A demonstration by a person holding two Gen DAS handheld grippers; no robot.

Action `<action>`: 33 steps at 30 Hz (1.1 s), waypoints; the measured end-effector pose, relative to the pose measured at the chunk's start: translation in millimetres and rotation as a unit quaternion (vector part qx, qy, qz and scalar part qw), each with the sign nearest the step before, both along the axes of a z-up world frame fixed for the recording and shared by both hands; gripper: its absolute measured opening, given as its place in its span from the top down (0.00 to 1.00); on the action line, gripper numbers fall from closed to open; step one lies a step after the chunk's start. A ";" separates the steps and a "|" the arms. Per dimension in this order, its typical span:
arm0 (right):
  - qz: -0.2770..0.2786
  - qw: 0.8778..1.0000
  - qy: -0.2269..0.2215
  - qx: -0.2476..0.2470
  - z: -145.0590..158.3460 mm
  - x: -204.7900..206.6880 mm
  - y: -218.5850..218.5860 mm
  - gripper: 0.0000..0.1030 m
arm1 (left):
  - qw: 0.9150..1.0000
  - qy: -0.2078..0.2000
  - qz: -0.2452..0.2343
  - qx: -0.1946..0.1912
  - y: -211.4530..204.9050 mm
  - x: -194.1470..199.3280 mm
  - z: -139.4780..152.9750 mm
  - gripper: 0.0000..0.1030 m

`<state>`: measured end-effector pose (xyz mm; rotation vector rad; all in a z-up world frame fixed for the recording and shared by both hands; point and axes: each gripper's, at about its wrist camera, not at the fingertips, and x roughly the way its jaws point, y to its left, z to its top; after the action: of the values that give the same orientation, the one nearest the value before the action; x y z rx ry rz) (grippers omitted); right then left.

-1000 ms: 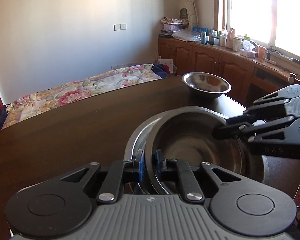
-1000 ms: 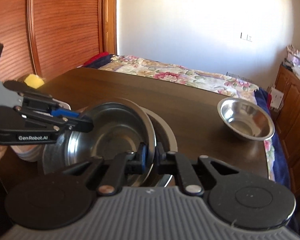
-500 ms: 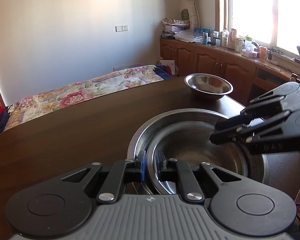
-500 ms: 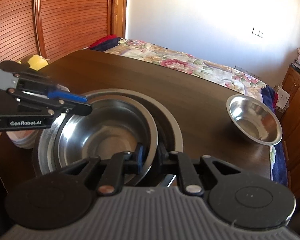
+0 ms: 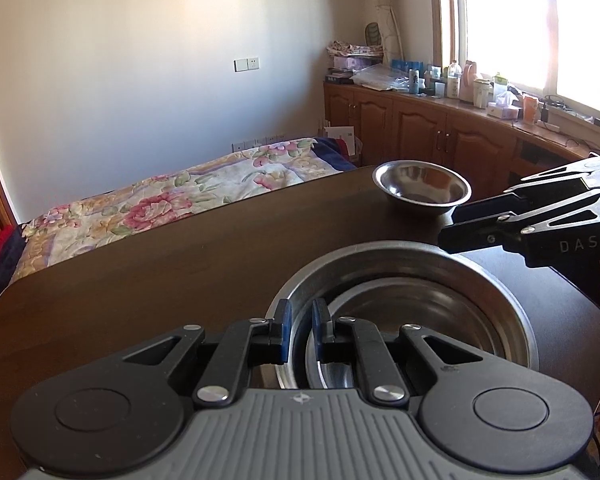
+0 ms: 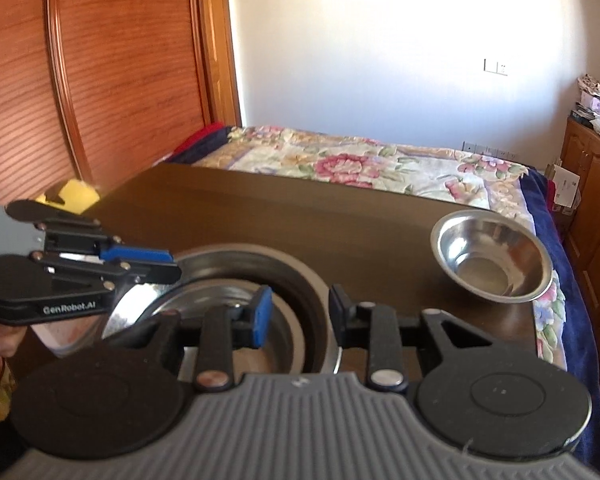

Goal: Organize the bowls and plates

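Note:
Two steel bowls sit nested on the dark table [image 5: 180, 260]: a large outer bowl [image 5: 480, 280] [image 6: 260, 252] with a smaller inner bowl [image 5: 380, 308] [image 6: 220, 296] lying flat in it. My left gripper [image 5: 301, 320] [image 6: 174, 267] is shut on the inner bowl's rim at the near-left side. My right gripper [image 6: 300, 308] [image 5: 450, 226] hovers just above the stack's right edge. Its jaws are opening and the pads press on nothing. A small steel bowl [image 5: 422, 188] [image 6: 492, 264] stands alone near the table's far right corner.
A bed with a floral cover [image 5: 160, 200] lies beyond the table's far edge. Wooden cabinets [image 5: 440, 132] crowded with bottles run under the window. A wooden sliding door [image 6: 100, 80] and a yellow object [image 6: 72, 194] are off the table's left end.
The inner bowl went from tilted on edge to lying flat inside the large bowl. My right gripper let go of its rim, opened and lifted away. My left gripper stayed shut.

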<state>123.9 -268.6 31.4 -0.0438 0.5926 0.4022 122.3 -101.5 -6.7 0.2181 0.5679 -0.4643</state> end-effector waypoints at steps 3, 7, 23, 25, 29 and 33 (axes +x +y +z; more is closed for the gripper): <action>-0.009 1.000 -0.010 0.009 0.9 2.1 -8.8 0.68 | 1.000 -0.003 -0.003 0.004 -7.3 5.8 3.2 0.86; -0.024 0.999 -0.023 0.015 1.4 4.5 -21.2 0.68 | 1.000 -0.005 -0.003 0.004 -17.6 14.1 8.3 0.85; -0.075 0.995 -0.055 0.044 2.8 29.5 -83.8 0.46 | 0.999 -0.023 -0.032 -0.014 -75.4 60.1 35.3 0.15; -0.080 0.994 -0.055 0.051 1.4 34.0 -92.0 0.39 | 0.999 -0.021 -0.034 -0.017 -80.7 67.1 37.2 0.12; -0.093 0.993 -0.058 0.053 -0.8 43.5 -106.2 0.15 | 0.999 -0.018 -0.037 -0.013 -93.9 78.7 37.0 0.09; -0.108 0.991 -0.064 0.055 -4.8 51.9 -120.7 0.06 | 0.999 -0.024 -0.042 -0.001 -109.2 89.7 34.2 0.09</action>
<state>175.8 -389.4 26.6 0.0995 0.4417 0.2194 212.0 -210.7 27.5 0.2505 0.5128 -0.5392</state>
